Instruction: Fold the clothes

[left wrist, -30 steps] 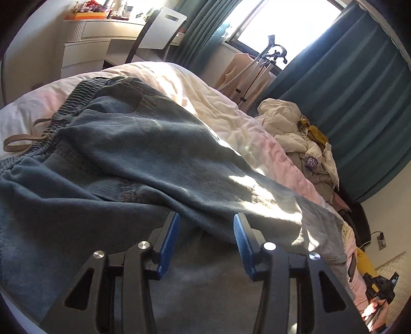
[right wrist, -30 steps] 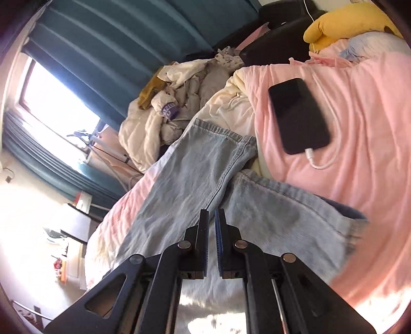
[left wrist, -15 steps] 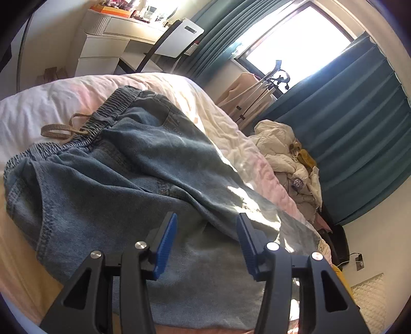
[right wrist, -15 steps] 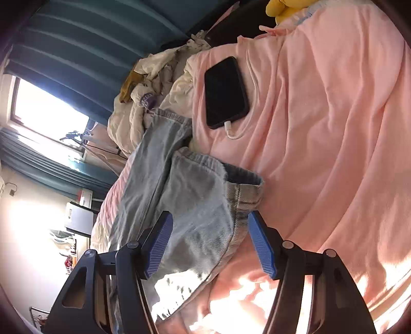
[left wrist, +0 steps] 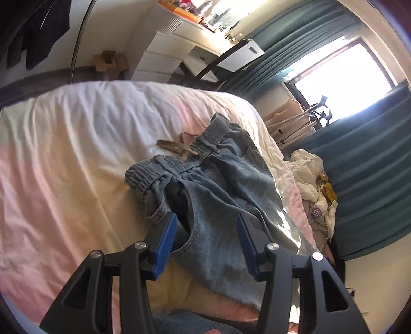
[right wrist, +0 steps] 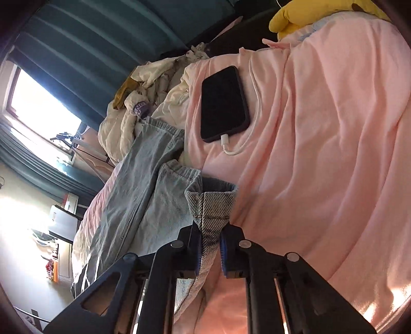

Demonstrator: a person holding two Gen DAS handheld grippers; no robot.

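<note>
A pair of blue jeans [left wrist: 226,195] lies along the bed, its elastic waistband and tan drawstring toward the foot. My left gripper [left wrist: 205,239] is open and empty, its blue pads either side of the jeans' hip area, just above the cloth. In the right wrist view the jeans' legs [right wrist: 143,185] run away toward the window. My right gripper [right wrist: 209,246] is shut on the hem of one jeans leg [right wrist: 210,205], whose cuff is lifted and turned inside out.
A black phone [right wrist: 223,102] with a white cable lies on the pink sheet [right wrist: 321,154] beside the leg hems. A heap of cream clothes [right wrist: 143,97] sits past the jeans. A yellow plush [right wrist: 308,15] is at the bed's head. A white desk [left wrist: 167,51] stands beyond the bed.
My right gripper was open around the leg hem and has shut on it. My left gripper pulled back from the jeans toward the waistband end, staying open.
</note>
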